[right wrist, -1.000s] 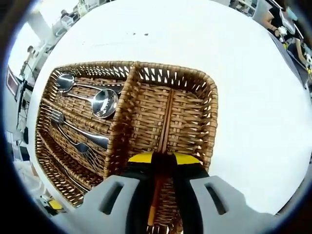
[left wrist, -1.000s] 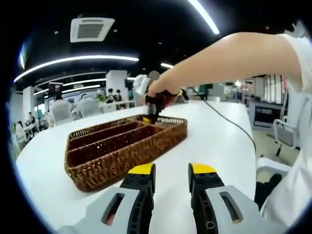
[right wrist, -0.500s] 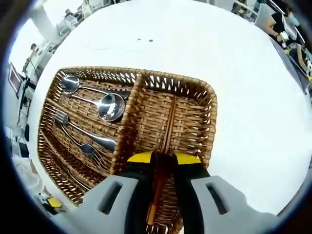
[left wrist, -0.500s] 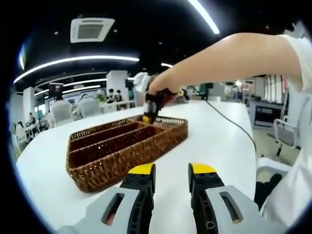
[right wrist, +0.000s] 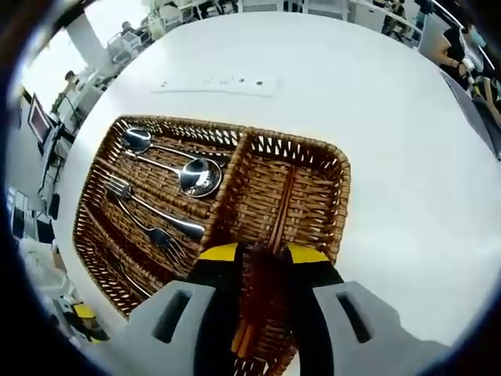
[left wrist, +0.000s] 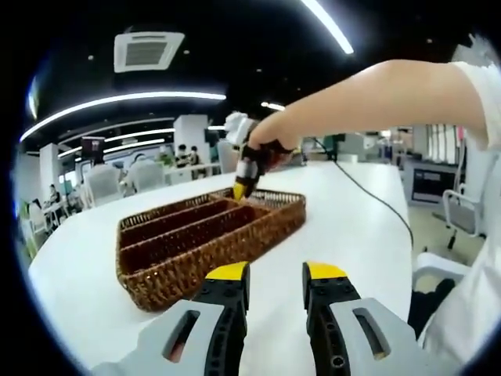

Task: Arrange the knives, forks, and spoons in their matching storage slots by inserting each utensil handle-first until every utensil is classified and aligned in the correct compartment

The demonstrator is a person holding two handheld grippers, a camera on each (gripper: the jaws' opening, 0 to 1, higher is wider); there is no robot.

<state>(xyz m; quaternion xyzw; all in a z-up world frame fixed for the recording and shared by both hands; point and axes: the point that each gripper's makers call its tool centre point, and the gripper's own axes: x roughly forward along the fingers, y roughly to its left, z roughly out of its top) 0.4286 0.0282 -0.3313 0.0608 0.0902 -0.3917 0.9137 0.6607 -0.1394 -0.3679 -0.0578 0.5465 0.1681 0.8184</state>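
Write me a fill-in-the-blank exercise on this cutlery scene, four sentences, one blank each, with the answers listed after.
1. The basket is woven from brown ____.
2. Two spoons lie in a long compartment with their bowls facing ____.
3. The table under the basket is ____ in colour.
4. The left gripper hovers over the table with nothing between its ____ tips.

Answers: wicker; up; white; yellow

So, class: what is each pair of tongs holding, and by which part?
Left tongs: open, holding nothing. Right tongs: something brown and stick-like sits between the jaws over the basket; what it is and where it's held cannot be told.
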